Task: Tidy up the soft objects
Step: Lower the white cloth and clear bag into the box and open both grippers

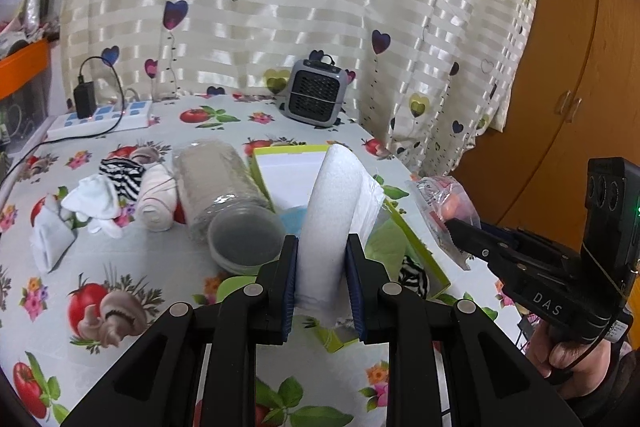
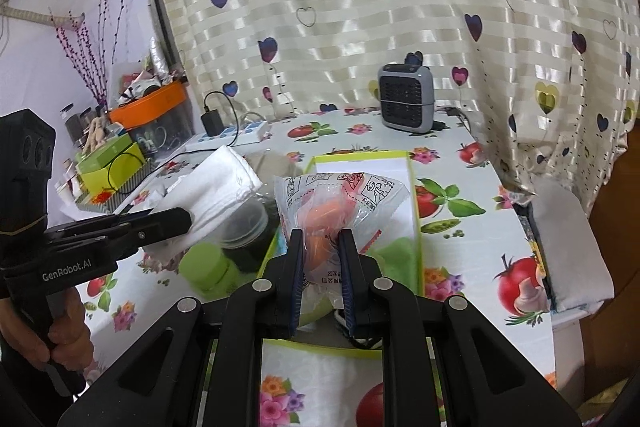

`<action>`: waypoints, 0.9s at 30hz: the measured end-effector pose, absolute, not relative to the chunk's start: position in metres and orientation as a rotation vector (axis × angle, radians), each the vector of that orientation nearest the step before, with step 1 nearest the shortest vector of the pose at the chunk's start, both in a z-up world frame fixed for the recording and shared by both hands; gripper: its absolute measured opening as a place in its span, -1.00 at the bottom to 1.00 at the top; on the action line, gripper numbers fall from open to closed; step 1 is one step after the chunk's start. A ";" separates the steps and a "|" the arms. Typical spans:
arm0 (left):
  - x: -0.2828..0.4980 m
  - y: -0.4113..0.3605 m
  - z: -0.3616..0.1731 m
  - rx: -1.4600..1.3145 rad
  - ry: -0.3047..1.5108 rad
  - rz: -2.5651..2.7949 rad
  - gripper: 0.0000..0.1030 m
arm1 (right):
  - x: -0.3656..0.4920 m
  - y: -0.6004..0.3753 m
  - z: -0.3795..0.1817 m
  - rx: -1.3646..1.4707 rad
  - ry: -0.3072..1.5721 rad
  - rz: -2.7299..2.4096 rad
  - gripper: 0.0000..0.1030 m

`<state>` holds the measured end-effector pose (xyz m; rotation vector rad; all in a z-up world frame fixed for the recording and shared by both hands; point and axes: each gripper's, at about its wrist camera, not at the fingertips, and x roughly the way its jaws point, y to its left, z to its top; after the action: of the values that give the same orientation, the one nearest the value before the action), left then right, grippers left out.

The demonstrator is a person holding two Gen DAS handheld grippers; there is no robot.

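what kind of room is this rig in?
Likely a home room: heart-print curtain behind a table with a tomato-print tablecloth, a small space heater, and a wooden wardrobe.

White folded towel [image 1: 332, 211], lime-green box [image 2: 414, 211]. Tablecloth [image 1: 120, 267] white with red tomatoes; cream striped curtain [image 1: 280, 7] carries purple hearts.

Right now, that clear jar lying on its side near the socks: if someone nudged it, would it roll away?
Probably. The clear jar lies on its round side, so a sideways nudge could roll it. The rolled cloth right beside it might stop it on that side. It looks like thin plastic, likely light.
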<state>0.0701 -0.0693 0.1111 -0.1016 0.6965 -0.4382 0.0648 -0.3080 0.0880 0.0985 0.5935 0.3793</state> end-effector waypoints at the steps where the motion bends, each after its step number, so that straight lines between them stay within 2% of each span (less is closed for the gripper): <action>1: 0.072 -0.072 0.110 -0.101 0.700 -0.443 -0.59 | 0.066 -0.309 0.087 0.100 0.596 0.376 -0.67; 27: 0.158 -0.128 0.066 -0.097 0.878 -0.473 -0.59 | 0.175 -0.309 0.036 0.130 0.800 0.375 -0.62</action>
<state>0.1580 -0.1281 0.0661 -0.0972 0.8784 -0.4727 0.1749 -0.3094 0.0364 0.1301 0.8004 0.3750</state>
